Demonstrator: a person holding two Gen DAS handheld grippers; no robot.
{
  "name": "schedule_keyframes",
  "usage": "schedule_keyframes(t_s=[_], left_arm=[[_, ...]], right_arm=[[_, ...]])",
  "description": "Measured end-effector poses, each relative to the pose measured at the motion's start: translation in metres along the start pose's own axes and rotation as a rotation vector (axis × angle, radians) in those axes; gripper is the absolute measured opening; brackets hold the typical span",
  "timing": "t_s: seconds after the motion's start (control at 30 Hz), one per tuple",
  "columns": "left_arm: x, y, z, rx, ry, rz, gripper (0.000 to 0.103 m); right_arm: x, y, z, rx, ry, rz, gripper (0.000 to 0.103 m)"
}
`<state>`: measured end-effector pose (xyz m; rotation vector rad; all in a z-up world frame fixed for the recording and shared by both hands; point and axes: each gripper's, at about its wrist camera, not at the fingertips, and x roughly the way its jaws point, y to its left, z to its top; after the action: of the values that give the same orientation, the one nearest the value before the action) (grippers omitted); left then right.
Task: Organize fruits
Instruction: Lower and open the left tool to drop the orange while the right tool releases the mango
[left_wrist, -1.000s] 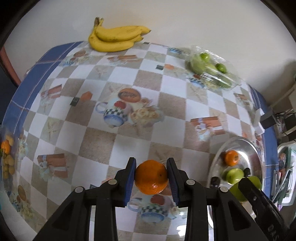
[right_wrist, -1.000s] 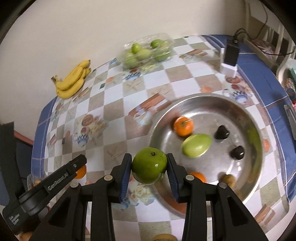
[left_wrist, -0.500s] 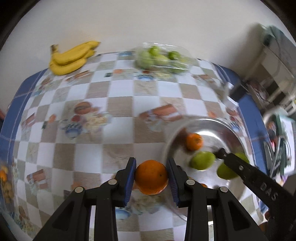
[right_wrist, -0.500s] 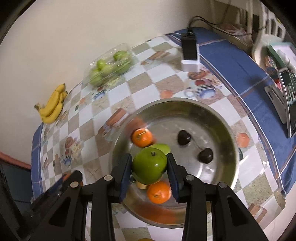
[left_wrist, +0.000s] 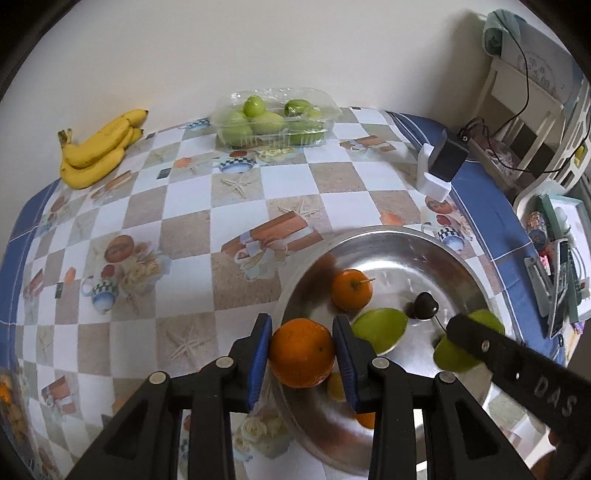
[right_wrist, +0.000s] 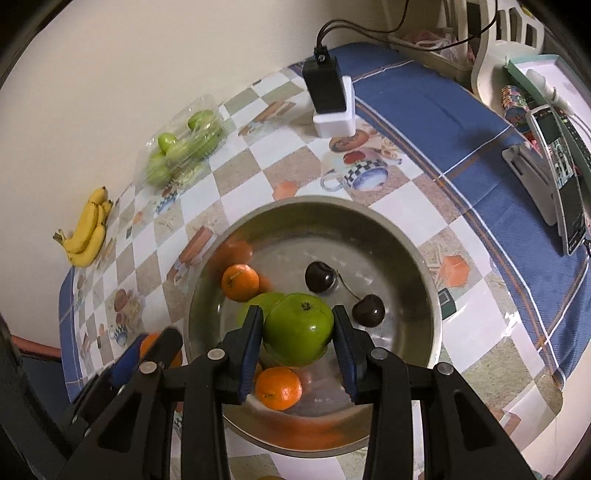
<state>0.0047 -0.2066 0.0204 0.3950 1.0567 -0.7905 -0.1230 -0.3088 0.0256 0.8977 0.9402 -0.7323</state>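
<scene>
Holding an orange (left_wrist: 301, 352) in your left gripper (left_wrist: 301, 356) and a green apple (right_wrist: 298, 329) in your right gripper (right_wrist: 298, 332), both pinched tight, you hang over the metal bowl (right_wrist: 424, 280). Inside lie two oranges, one green fruit, two cherries. Three bananas (left_wrist: 98, 147) and a box of green fruit (left_wrist: 275, 118) wait.

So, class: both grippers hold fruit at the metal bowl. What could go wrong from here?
1. The right gripper holds a green apple directly above a green fruit and a mandarin; released from this height, it may bruise them.
2. The left gripper holds its orange over the metal bowl rim; released here, it could roll onto the table.
3. Both grippers crowd one bowl and may collide.
</scene>
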Motion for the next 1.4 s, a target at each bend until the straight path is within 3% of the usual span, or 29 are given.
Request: schedule_keyframes(t_s=[0.33, 0.63, 1.03, 1.4], left_arm=[[0.033, 0.007, 0.002, -0.027, 0.03, -0.004, 0.037], [0.037, -0.001, 0.003, 0.006, 0.036, 0.001, 0.037], [0.034, 0.0, 0.005, -0.008, 0.052, -0.02, 0.039], [0.009, 0.004, 0.014, -0.028, 0.016, -0.043, 0.046]], right_arm=[[0.022, -0.004, -0.005, -0.001, 0.076, -0.029, 0.039], [0.033, -0.001, -0.008, -0.016, 0.113, -0.054, 0.039], [0.034, 0.0, -0.007, -0.012, 0.118, -0.07, 0.039], [0.021, 0.002, -0.004, -0.028, 0.078, -0.052, 0.04]])
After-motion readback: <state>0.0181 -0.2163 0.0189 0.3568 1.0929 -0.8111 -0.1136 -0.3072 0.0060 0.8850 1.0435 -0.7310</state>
